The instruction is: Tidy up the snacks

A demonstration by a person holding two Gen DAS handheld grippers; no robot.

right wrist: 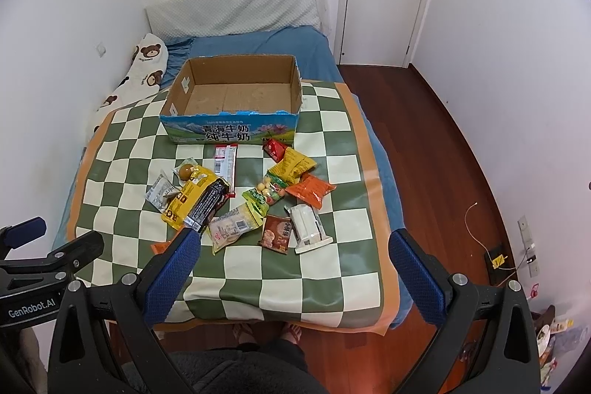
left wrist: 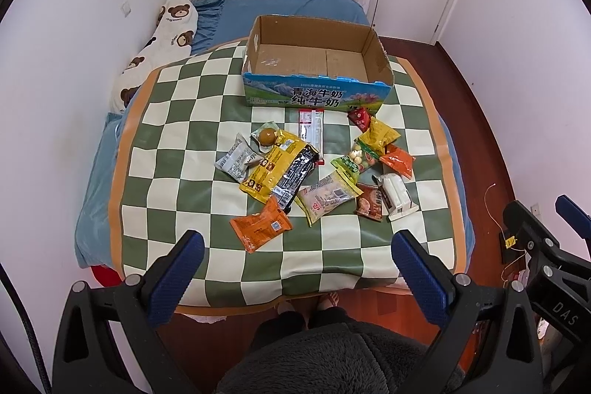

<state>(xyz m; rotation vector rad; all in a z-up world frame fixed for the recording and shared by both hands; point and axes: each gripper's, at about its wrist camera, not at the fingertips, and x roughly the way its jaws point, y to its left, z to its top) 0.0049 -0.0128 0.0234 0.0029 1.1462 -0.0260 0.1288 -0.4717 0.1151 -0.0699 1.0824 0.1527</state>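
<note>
Snacks (left wrist: 317, 168), assorted packets, loose in a heap on the checkered mat (left wrist: 177, 120) over the bed, just in front of the cardboard box (left wrist: 314, 91). Left gripper (left wrist: 299, 268): fingers spread apart, holding nothing, above the mat's near edge. Right gripper (right wrist: 295, 268): likewise apart, holding nothing. Orange packet (left wrist: 260, 228) nearest the grippers; box interior bare.

Bed (left wrist: 258, 8) with blue sheet carries a green-and-cream checkered mat (left wrist: 177, 120). On the mat at 12 o'clock stands an open cardboard box (left wrist: 314, 91), nothing visible inside. A scatter of snack packets (left wrist: 295, 168) lies at mat centre, just in front of the box. At 10 o'clock, off the mat, a bear-print pillow (left wrist: 162, 47) rests along the wall.
</note>
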